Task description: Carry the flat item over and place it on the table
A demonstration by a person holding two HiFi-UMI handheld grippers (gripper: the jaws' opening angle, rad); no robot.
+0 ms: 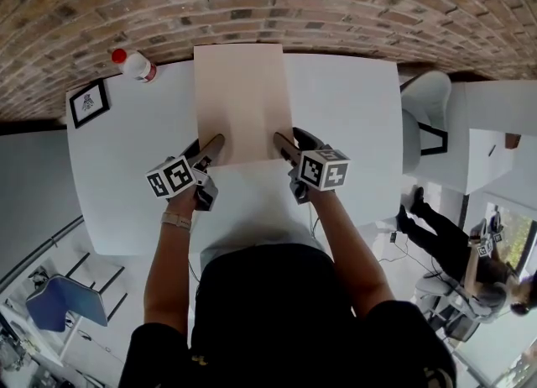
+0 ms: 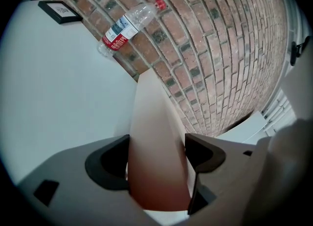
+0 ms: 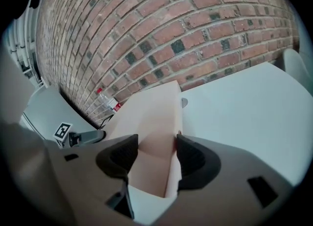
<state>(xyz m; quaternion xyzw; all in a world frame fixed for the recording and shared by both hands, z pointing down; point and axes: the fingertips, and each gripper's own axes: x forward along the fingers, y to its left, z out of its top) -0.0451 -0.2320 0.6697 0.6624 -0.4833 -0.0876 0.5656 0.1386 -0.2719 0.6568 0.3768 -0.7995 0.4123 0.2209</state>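
A flat beige board (image 1: 242, 101) lies on the white table (image 1: 352, 126), its far edge toward the brick wall. My left gripper (image 1: 214, 144) sits at the board's near left corner, my right gripper (image 1: 284, 141) at its near right corner. In the left gripper view the board (image 2: 156, 161) runs between the jaws of the left gripper (image 2: 157, 156), against the left pad, with a thin gap before the right one. In the right gripper view the board (image 3: 151, 122) passes between the wide-spread jaws of the right gripper (image 3: 155, 154). Both grippers stand open around it.
A plastic bottle with a red cap (image 1: 134, 64) stands at the table's far left by the brick wall, a small black picture frame (image 1: 88, 102) near the left edge. A white chair (image 1: 424, 117) stands to the right, a blue chair (image 1: 63, 302) near left. People are at the lower right.
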